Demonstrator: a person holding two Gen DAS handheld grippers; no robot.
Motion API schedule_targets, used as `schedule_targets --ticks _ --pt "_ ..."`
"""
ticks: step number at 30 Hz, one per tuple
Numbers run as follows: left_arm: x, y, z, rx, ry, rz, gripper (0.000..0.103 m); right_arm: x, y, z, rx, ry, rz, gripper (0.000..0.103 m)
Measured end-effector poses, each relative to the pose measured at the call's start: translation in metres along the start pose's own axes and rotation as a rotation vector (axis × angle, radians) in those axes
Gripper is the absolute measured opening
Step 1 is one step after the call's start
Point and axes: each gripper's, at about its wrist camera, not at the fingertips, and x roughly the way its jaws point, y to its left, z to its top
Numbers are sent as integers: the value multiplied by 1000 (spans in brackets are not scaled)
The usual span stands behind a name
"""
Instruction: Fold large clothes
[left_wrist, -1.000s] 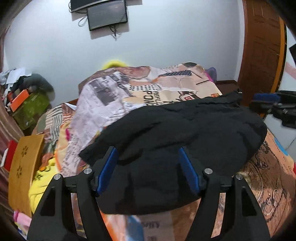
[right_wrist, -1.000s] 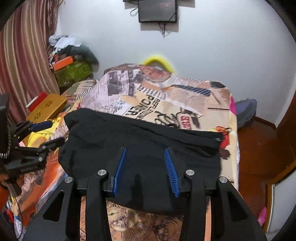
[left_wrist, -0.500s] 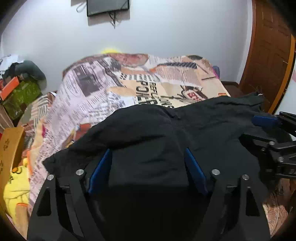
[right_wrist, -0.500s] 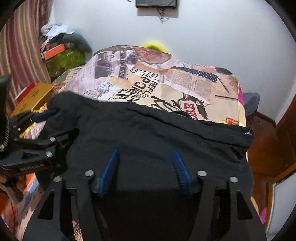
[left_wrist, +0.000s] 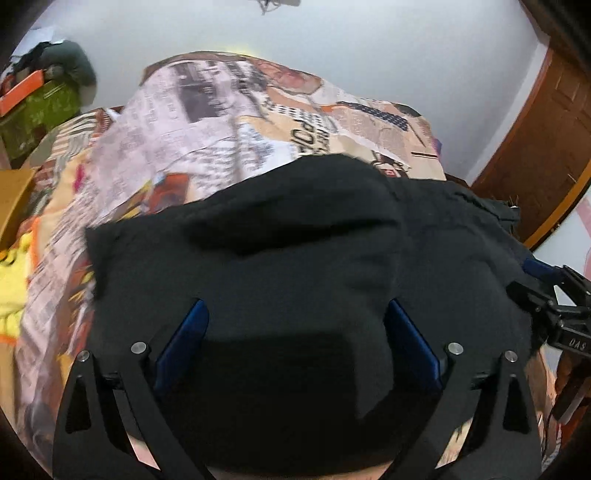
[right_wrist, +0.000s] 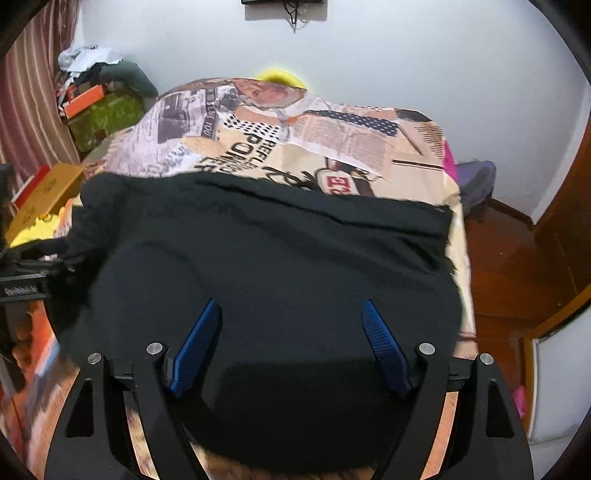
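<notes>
A large black garment (left_wrist: 295, 258) lies in a folded heap on the bed with the newspaper-print sheet (left_wrist: 207, 122). It also fills the right wrist view (right_wrist: 280, 258). My left gripper (left_wrist: 295, 321) is open, its blue pads (left_wrist: 184, 339) wide apart over the near part of the cloth. My right gripper (right_wrist: 290, 317) is open too, its blue pads (right_wrist: 384, 347) spread over the cloth's near edge. Neither gripper pinches the cloth. The right gripper shows at the right edge of the left wrist view (left_wrist: 554, 295).
Green and orange boxes (right_wrist: 99, 110) and a pile of clothes stand at the far left by a curtain. A yellow box (right_wrist: 44, 199) lies left of the bed. A wooden door (left_wrist: 535, 147) and wooden floor (right_wrist: 509, 258) are to the right. A screen hangs on the white wall.
Both grippers have moved forward and lower over the black garment, which now fills more of each view. The jaws stayed open throughout.
</notes>
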Motion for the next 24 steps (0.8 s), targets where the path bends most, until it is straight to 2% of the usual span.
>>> schedule_targets --ticks 5,6,9,12,15,17,24 --pt "-37 21 -15 -28 -24 77 98 -22 5 -9 -58 -7 -50 78" --pt "-48 26 -18 -36 -37 114 98 -29 8 -11 -72 -9 -56 78" --pt "-71 43 -29 -87 -77 190 98 -40 12 -13 -76 -21 -42 78" --pt "-87 65 -40 -196 -91 196 98 -54 16 -11 -43 -32 16 78" --pt "-93 90 -56 -356 -85 147 98 -62 22 -6 -11 -51 65 78" --pt "-88 103 -67 -450 -57 87 98 -64 29 -2 -3 -64 83 78" --pt "-30 129 -105 -725 94 -144 89 -45 59 7 -21 -70 111 78"
